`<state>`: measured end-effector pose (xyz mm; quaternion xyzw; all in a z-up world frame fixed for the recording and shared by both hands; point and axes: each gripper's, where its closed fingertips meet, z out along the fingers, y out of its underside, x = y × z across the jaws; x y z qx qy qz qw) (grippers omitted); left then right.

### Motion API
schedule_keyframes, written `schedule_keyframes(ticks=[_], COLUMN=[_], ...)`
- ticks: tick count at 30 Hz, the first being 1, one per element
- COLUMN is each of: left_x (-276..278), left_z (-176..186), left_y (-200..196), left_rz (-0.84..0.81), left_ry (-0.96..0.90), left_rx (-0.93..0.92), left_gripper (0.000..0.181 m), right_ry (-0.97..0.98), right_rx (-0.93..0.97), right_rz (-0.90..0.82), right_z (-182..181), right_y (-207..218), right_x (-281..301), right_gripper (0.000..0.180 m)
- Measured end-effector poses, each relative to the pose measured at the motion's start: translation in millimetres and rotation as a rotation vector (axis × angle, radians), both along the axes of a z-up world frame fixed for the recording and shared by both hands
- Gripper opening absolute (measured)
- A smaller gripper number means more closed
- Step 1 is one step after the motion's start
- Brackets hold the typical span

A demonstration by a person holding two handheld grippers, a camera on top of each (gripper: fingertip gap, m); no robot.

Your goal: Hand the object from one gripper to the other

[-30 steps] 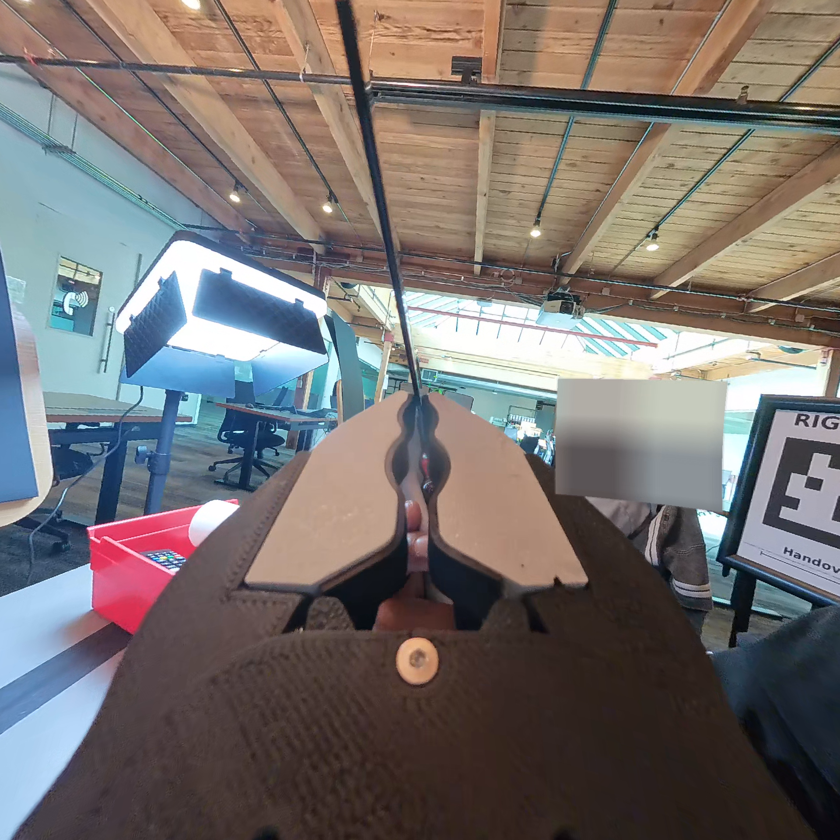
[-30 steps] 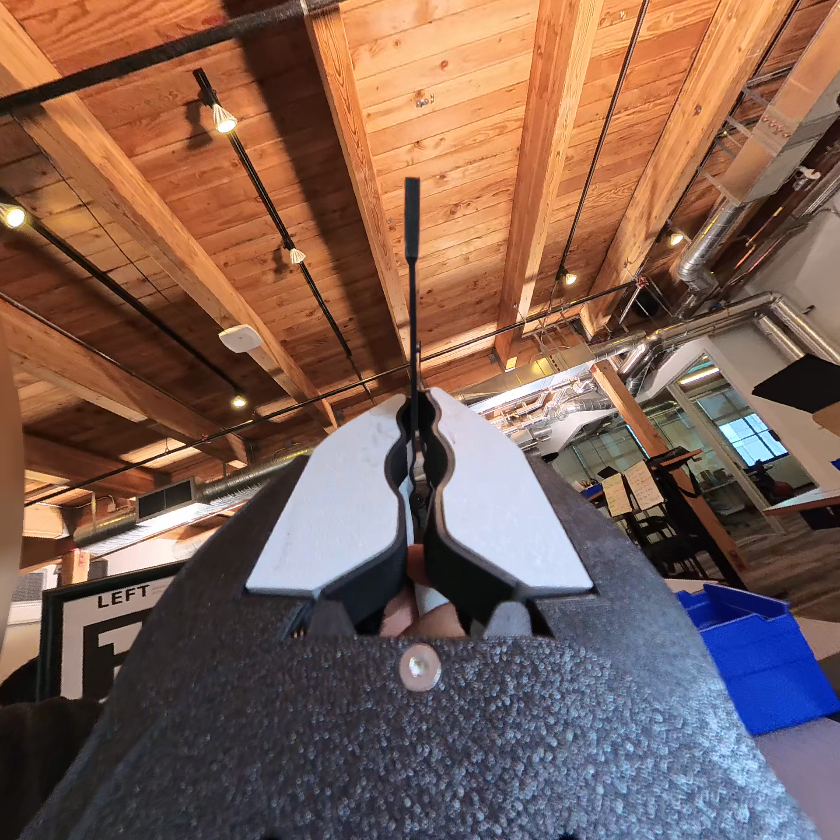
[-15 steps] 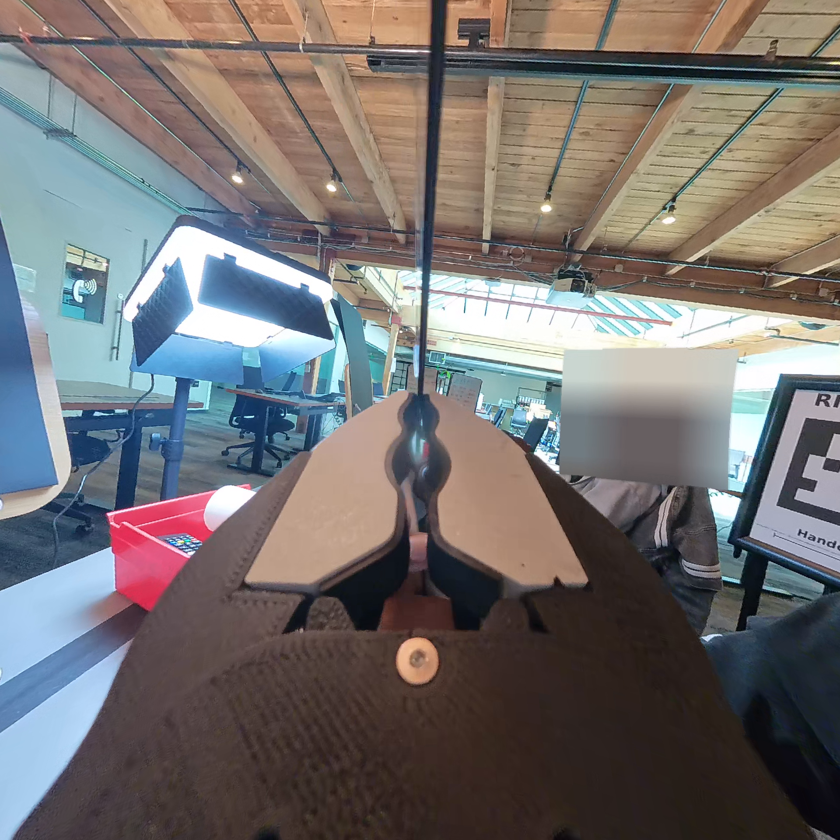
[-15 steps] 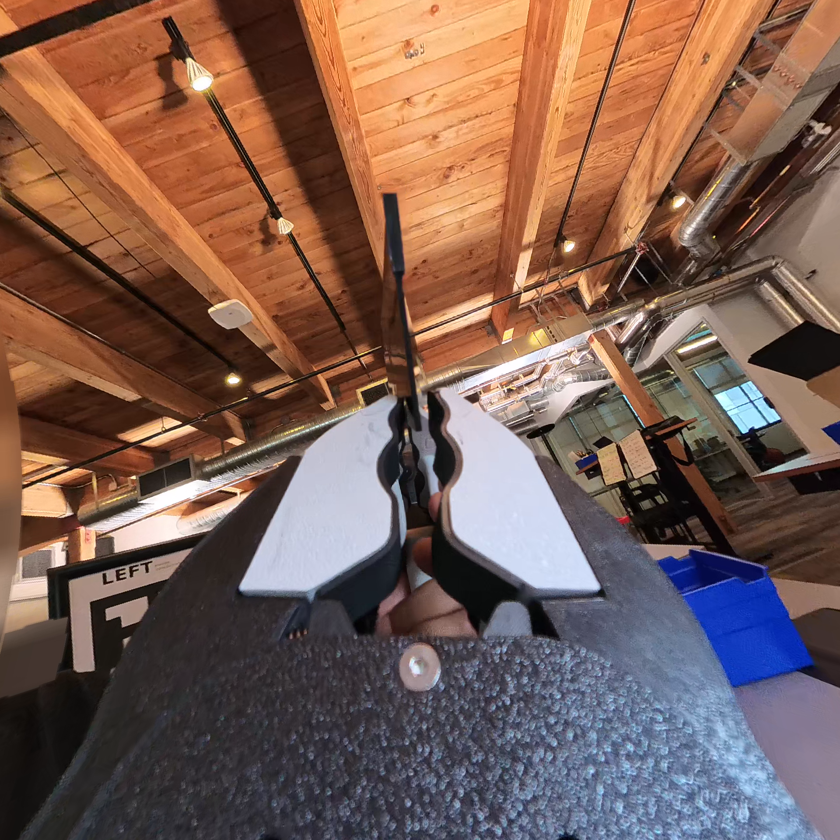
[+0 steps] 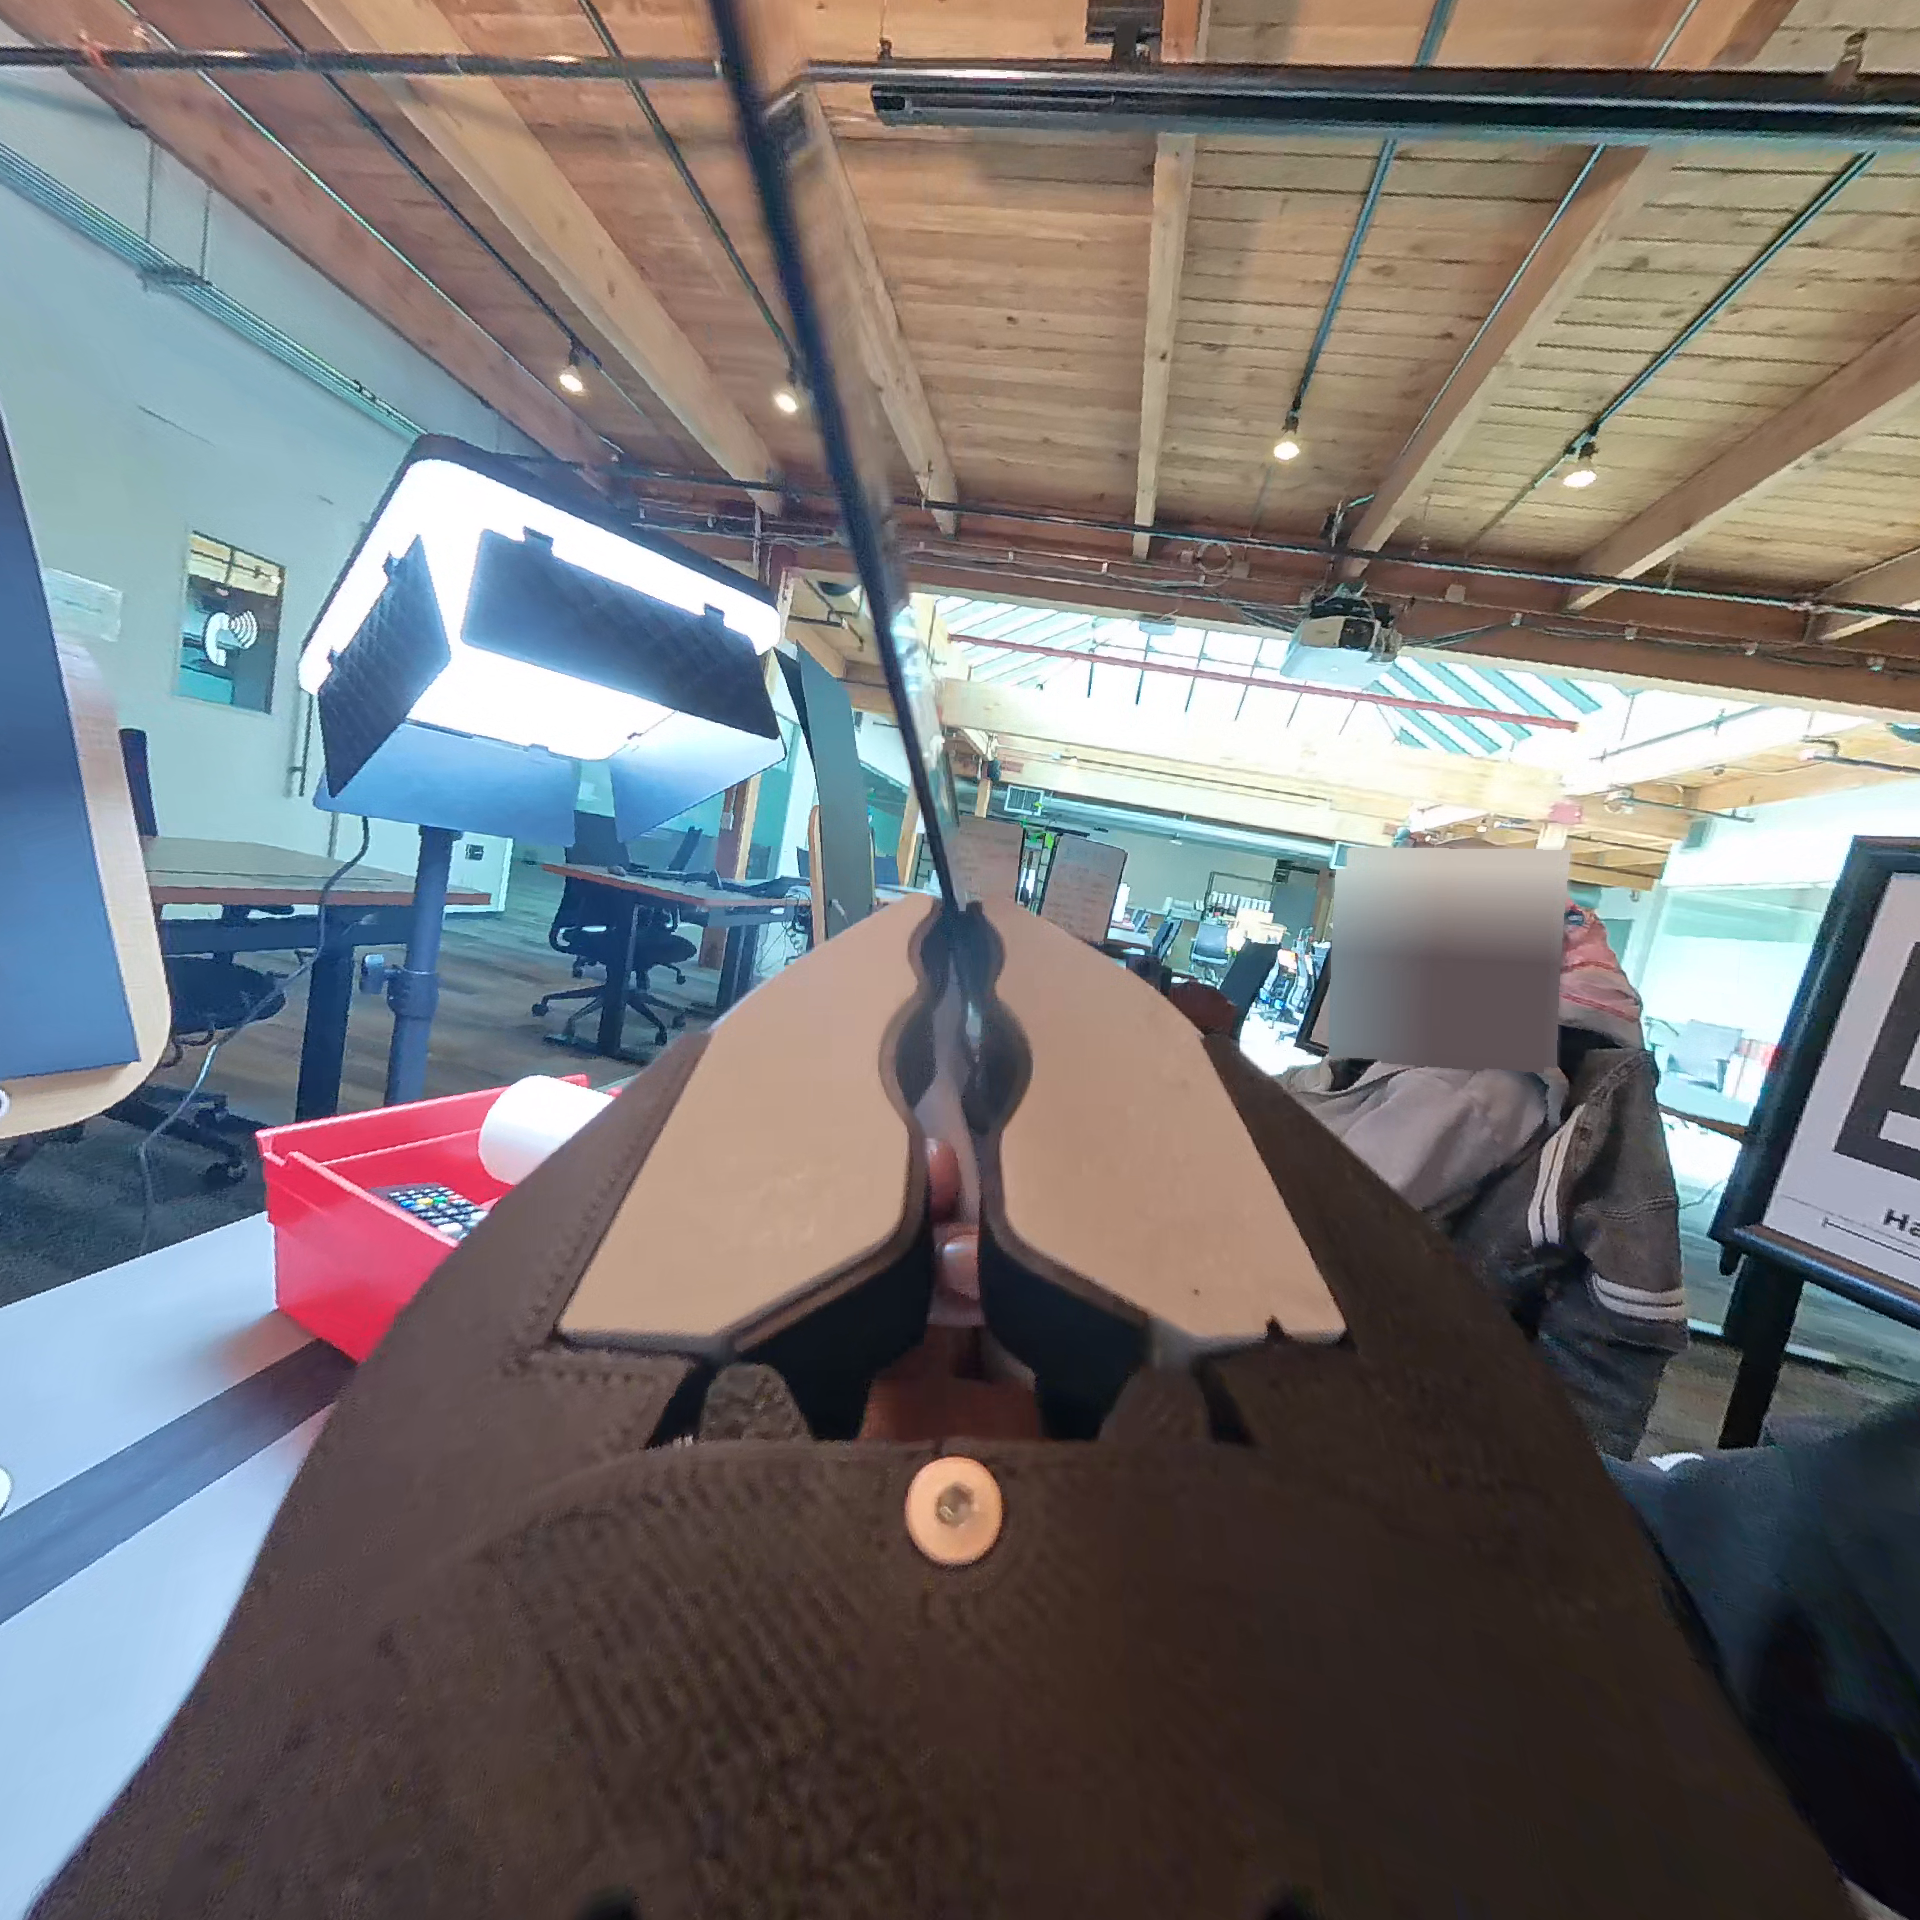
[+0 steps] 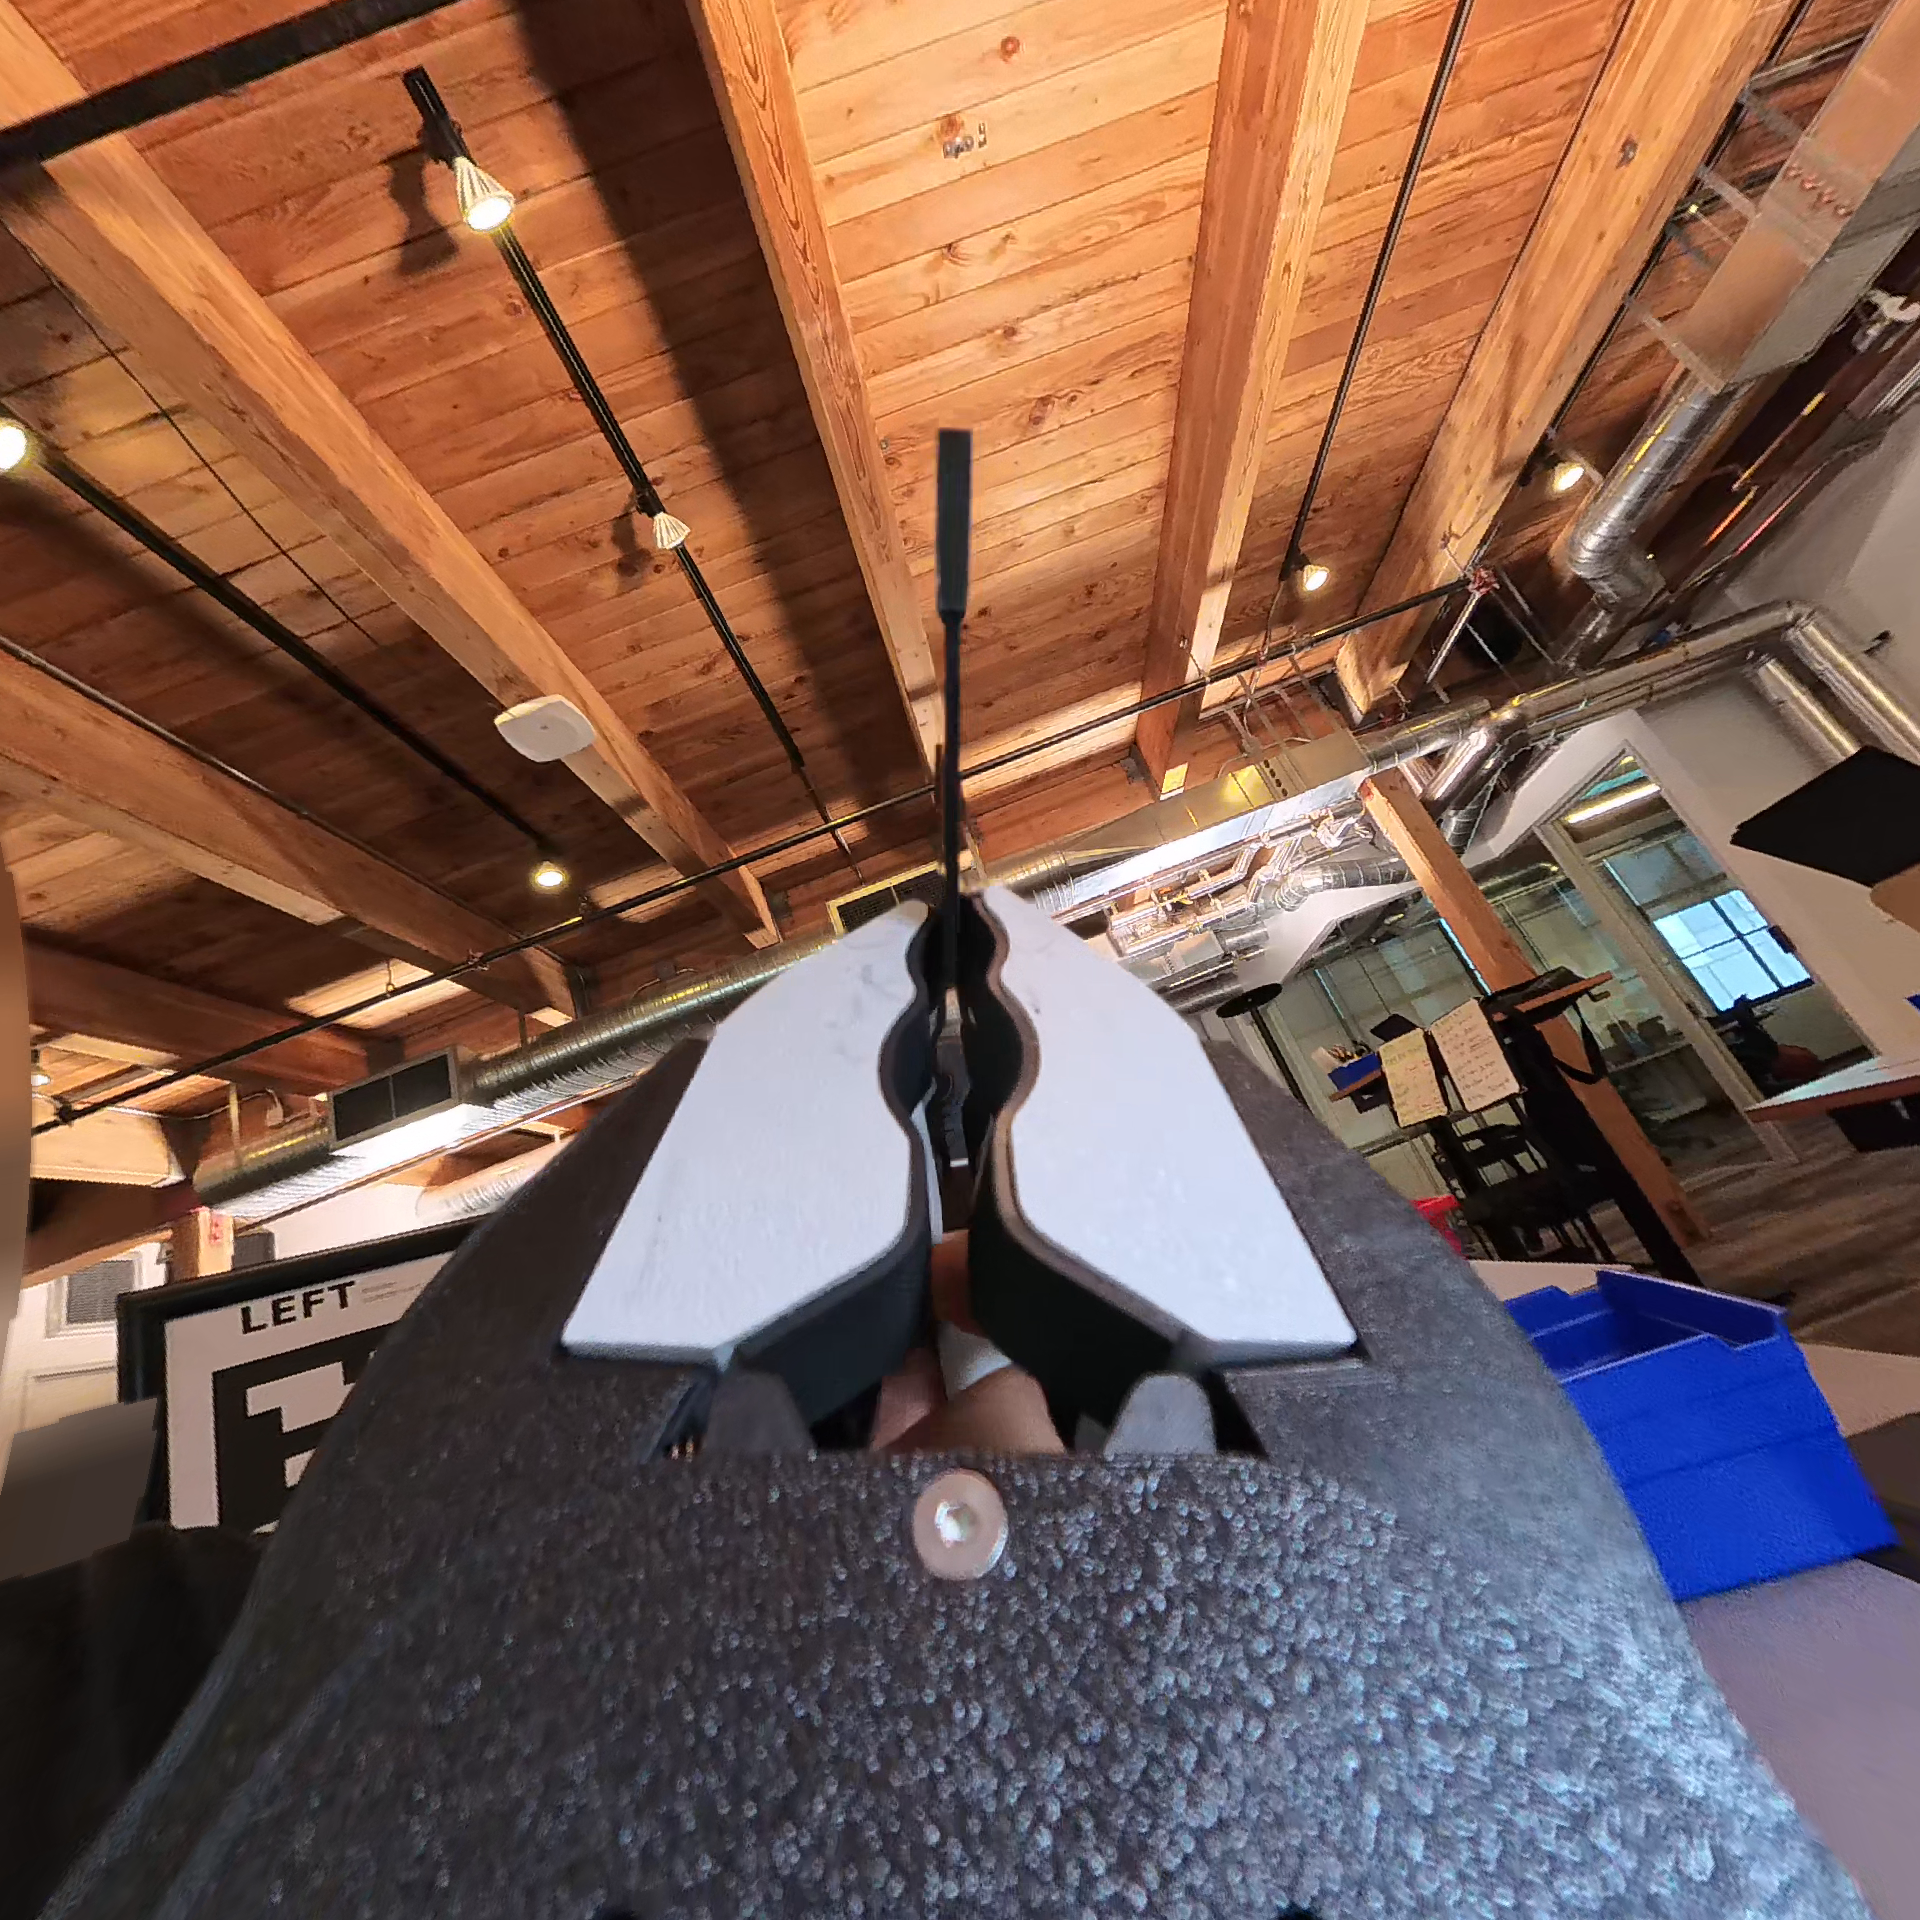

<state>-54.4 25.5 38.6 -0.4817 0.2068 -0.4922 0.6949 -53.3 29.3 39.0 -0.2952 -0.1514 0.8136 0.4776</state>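
Note:
Both grippers point up toward the wooden ceiling. My left gripper (image 5: 951, 914) is shut on a thin black rod (image 5: 831, 436) that leans left and runs out of the top of the frame, with a clear strip along its side. My right gripper (image 6: 954, 909) is shut on a thin black rod (image 6: 951, 644) that stands upright and ends in a thicker black tip. I cannot tell whether the two rods are one object. Neither gripper shows in the other's view. A person's fingers show behind each pair of jaws.
A red bin (image 5: 343, 1236) with a white cylinder and a keypad device sits on the grey table (image 5: 104, 1403) at left. A blue bin (image 6: 1704, 1455) sits at right. A studio light (image 5: 540, 655), a seated person (image 5: 1507, 1195) and framed marker signs (image 5: 1849, 1091) (image 6: 270, 1382) stand around. My left and right fingertips are right by each other.
The left rod went from leaning left to upright and leans left again. The right jaws were slightly apart with the rod tilted left; now they are closer and the rod is upright.

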Motion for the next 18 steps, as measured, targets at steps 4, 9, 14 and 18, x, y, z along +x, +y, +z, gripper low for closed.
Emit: schedule_keyframes(ticks=[4, 9, 14, 18], left_x=[-3, -7, -5, 3], left_z=[1, 6, 9, 5], left_y=[-2, -7, -10, -9], left_rz=[-0.056, -0.073, -0.091, -0.059], left_ry=[0.034, 0.087, 0.053, 0.029], left_rx=[-0.026, -0.048, -0.027, 0.005], left_gripper=[0.002, 0.002, 0.001, 0.012], right_ry=[-0.083, -0.147, -0.108, -0.034], right_rx=[0.061, 0.154, 0.169, 0.114], right_rz=[-0.022, -0.02, -0.008, 0.011], right_z=[1, 3, 6, 9], right_y=[-2, -2, -8, -10], right_x=[-3, 3, 6, 7], right_gripper=[0.004, 0.003, 0.001, 0.002])
